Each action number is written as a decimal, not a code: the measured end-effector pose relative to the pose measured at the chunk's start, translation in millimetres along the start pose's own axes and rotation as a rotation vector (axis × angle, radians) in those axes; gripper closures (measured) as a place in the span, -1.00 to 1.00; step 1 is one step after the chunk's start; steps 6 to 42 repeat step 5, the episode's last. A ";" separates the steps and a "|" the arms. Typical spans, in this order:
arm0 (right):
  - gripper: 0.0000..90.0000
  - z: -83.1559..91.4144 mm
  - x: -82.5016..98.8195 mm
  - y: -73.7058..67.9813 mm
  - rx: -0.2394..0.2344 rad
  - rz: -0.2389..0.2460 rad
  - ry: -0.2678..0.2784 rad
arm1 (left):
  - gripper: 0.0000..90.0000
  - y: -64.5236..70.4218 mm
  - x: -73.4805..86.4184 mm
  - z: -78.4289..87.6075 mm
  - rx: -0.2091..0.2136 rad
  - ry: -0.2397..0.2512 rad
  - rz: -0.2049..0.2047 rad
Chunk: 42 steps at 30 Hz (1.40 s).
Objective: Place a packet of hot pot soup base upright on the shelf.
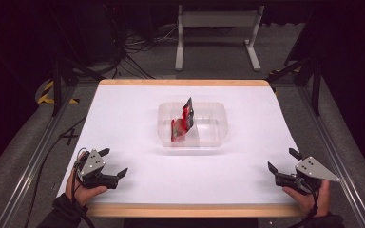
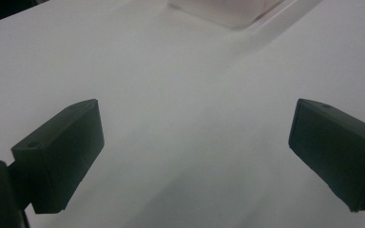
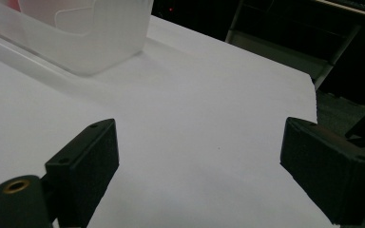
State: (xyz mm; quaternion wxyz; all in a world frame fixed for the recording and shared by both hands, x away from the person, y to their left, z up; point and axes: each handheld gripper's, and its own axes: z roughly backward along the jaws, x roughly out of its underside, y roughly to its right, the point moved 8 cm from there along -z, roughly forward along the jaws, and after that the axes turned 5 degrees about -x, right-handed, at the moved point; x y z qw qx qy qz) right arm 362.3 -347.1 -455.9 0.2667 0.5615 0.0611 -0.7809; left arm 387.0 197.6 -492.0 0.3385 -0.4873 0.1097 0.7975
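Red packet (image 1: 184, 122) in clear tub (image 1: 218, 124); both claws wide open, empty.

White table (image 1: 123, 123); clear tub (image 1: 217, 124) centred

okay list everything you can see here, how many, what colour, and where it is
clear plastic tub: 1, see-through, middle of the table, slightly toward the far side
snack packet: 1, red and black, standing tilted inside the tub, left part
table: 1, white top with pale wood edge strips at near and far sides
metal frame stand: 1, light grey, on the floor beyond the table
cables: several, dark, on the floor at far left
left claw: 1, black with grey plate, near left corner, jaws apart, holding nothing
right claw: 1, black with grey plate, near right corner, jaws apart, holding nothing
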 end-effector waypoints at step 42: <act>-0.71 1.8 1.5 4.8 0.015 -0.024 0.005 | -0.89 2.1 -1.4 -2.6 0.012 0.000 -0.009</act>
